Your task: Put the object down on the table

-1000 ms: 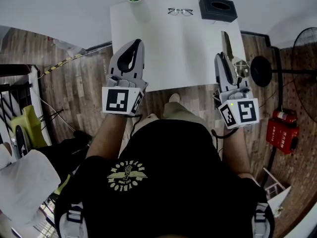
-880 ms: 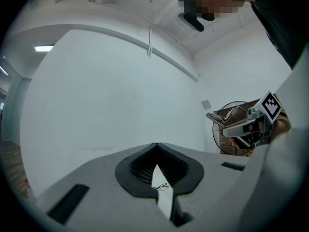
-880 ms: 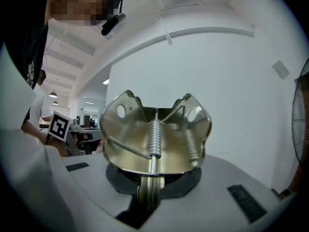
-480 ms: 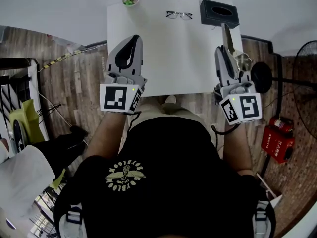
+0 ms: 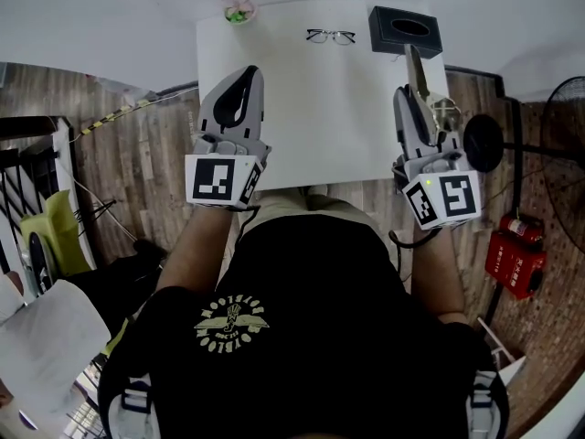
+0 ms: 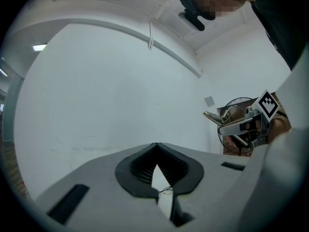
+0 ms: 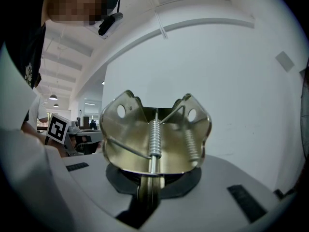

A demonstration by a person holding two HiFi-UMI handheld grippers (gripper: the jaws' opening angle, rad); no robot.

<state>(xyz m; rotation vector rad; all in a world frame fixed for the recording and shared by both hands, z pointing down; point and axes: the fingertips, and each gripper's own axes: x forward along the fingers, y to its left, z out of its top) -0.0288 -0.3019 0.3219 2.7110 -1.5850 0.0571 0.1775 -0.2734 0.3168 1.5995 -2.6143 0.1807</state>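
My right gripper [image 5: 408, 101] is shut on a brass-coloured metal spring clip [image 5: 416, 68], which sticks out past the jaws over the right part of the white table [image 5: 311, 108]. In the right gripper view the clip [image 7: 154, 134] stands upright in the jaws, its coil spring facing the camera, and the right gripper [image 7: 147, 190] pinches its lower edge. My left gripper [image 5: 239, 88] hovers over the table's left front part, shut with nothing in it. In the left gripper view the left gripper [image 6: 155, 151] has its tips together, and the clip [image 6: 218, 117] shows at the far right.
At the table's far edge lie a pair of glasses [image 5: 331, 36], a black tissue box [image 5: 405, 30] just beyond the clip, and a small plant pot [image 5: 239, 11]. A standing fan [image 5: 482, 135] and a red extinguisher [image 5: 516, 259] are on the floor at the right.
Both grippers have come a little farther over the table's near edge, and the clip's tip now lies close to the tissue box. The grip on the clip is unchanged.
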